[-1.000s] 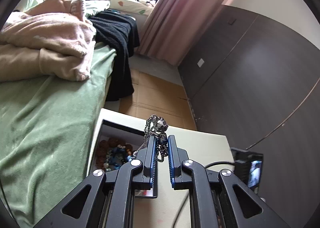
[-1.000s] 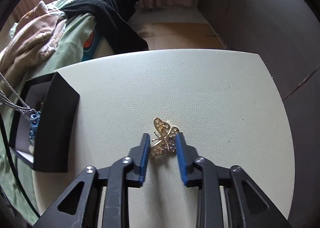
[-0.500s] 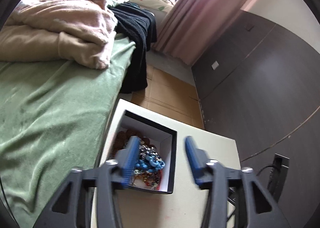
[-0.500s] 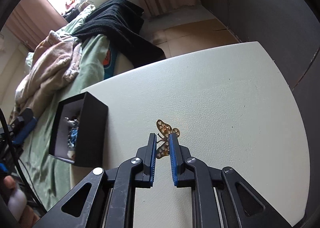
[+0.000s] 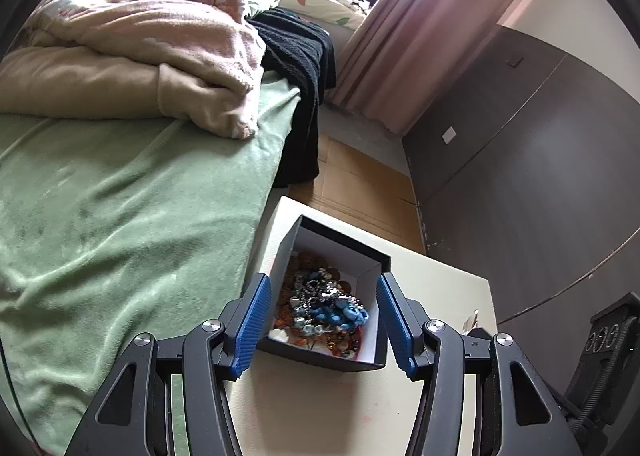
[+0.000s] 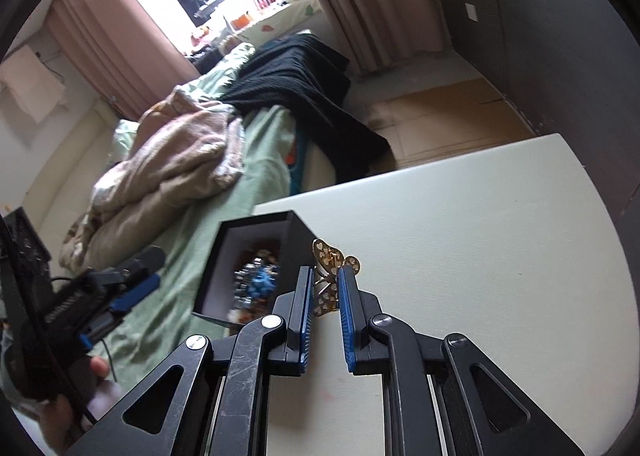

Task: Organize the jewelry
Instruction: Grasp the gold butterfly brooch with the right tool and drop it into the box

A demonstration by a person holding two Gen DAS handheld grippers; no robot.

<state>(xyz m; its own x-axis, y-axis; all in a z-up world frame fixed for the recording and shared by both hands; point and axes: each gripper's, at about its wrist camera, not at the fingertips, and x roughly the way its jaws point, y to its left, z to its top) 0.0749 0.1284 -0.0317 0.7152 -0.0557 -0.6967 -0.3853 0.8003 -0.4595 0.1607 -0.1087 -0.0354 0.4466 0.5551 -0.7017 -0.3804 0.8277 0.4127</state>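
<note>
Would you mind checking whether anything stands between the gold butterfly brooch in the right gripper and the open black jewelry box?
Only the box's near wall: the butterfly brooch, held in the right gripper, sits just right of the black box; its top is open.

Both wrist views look down closely, sharing the black box and table.

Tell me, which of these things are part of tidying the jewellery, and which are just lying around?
Part of the job:
- gold butterfly brooch, held in the right gripper
- black cardboard box of beaded jewellery
- left gripper, open

Just lying about:
- beige fleece blanket
- black knitted garment
- green bedsheet
</note>
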